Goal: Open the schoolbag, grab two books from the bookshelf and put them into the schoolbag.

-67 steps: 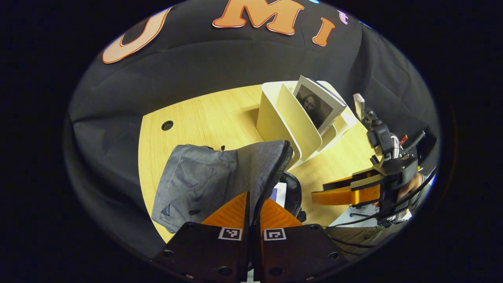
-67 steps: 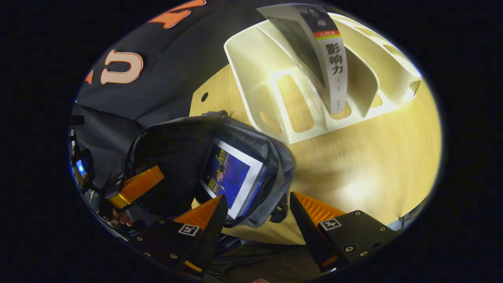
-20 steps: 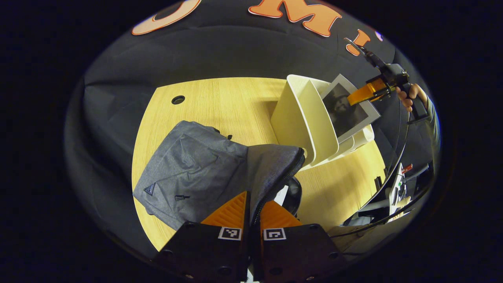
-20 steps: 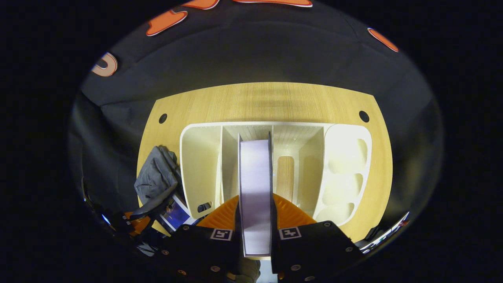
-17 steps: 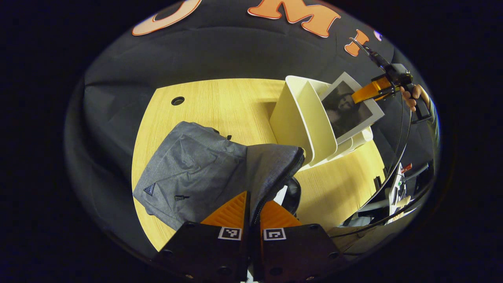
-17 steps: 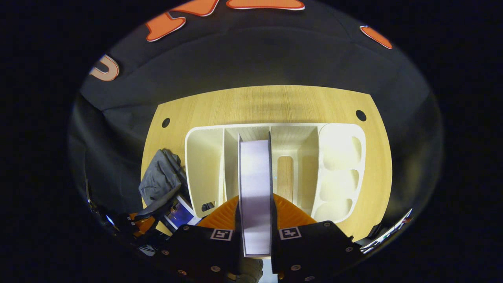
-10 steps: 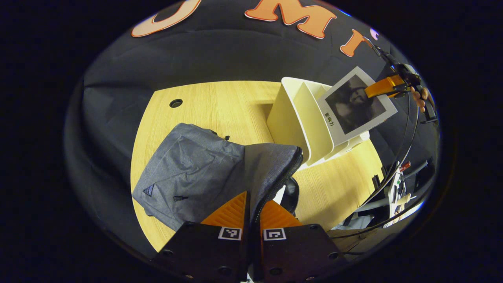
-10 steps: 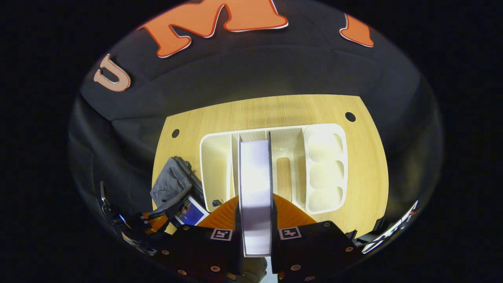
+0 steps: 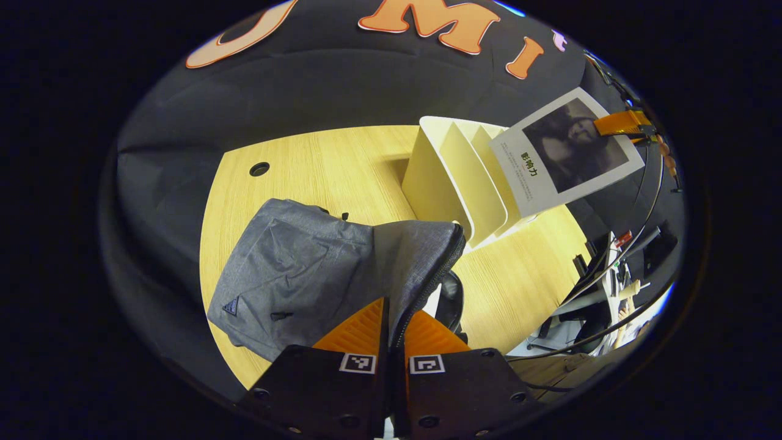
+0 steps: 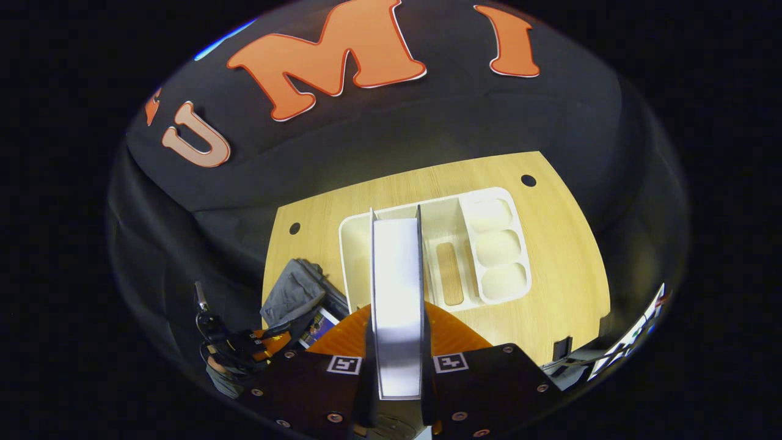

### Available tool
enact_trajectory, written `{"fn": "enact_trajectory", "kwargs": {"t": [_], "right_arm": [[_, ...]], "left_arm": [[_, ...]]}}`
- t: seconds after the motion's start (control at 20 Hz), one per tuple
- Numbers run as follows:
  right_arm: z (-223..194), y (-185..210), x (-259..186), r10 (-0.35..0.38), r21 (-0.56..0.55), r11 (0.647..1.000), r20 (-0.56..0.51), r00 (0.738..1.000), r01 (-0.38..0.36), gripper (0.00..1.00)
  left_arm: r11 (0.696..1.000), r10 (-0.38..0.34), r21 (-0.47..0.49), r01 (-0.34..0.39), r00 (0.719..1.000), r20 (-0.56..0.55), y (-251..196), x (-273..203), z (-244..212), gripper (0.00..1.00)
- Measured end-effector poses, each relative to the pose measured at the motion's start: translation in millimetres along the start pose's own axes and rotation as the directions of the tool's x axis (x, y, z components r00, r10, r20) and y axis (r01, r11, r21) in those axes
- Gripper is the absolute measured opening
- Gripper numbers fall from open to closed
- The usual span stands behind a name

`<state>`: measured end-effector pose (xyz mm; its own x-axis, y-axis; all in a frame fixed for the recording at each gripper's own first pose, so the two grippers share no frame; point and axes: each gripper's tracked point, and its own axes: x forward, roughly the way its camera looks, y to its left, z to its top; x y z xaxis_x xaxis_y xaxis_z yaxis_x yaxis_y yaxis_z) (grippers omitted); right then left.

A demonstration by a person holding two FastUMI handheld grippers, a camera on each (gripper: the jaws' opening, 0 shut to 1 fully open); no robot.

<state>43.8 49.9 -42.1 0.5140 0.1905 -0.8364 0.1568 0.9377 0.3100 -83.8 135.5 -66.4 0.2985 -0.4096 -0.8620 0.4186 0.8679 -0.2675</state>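
Above bookshelf: right gripper clamps a white-covered book with a dark portrait, lifted clear of the cream plastic bookshelf.
Cover writing: dark characters, too small to read.
Wooden table: left gripper pinches the grey fabric schoolbag flap.
Right gripper view: blue book inside bag.

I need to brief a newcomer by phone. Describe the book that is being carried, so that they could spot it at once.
Start at the wooden table with the white book rack standing on it. Above the rack's right end, the book hangs in the air, pinched at its top edge by the right hand-held gripper. It has a white cover with a dark portrait, unlike the blue-covered book already in the grey schoolbag.
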Motion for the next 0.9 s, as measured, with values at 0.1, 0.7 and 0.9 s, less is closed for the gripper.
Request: {"fn": "enact_trajectory", "kwargs": {"t": [0.1,0.7,0.9], "right_arm": [[-12.2,10.0,-7.1,0.027,0.026,0.999,0.012,1.000,-0.028,0.28],[-90.5,73.0,-3.8,0.162,0.152,0.974,0.069,0.984,-0.170,0.28],[-119.6,87.6,12.0,0.217,0.211,0.950,0.080,0.973,-0.229,0.28]], "left_arm": [[1.000,-0.015,0.013,0.015,1.000,0.001,2.3,-1.2,2.5,0.06],[0.992,-0.020,0.127,0.017,0.999,0.025,30.2,-31.2,22.0,0.06],[0.991,-0.008,0.132,0.002,0.999,0.041,35.5,-39.2,30.0,0.06]]}}
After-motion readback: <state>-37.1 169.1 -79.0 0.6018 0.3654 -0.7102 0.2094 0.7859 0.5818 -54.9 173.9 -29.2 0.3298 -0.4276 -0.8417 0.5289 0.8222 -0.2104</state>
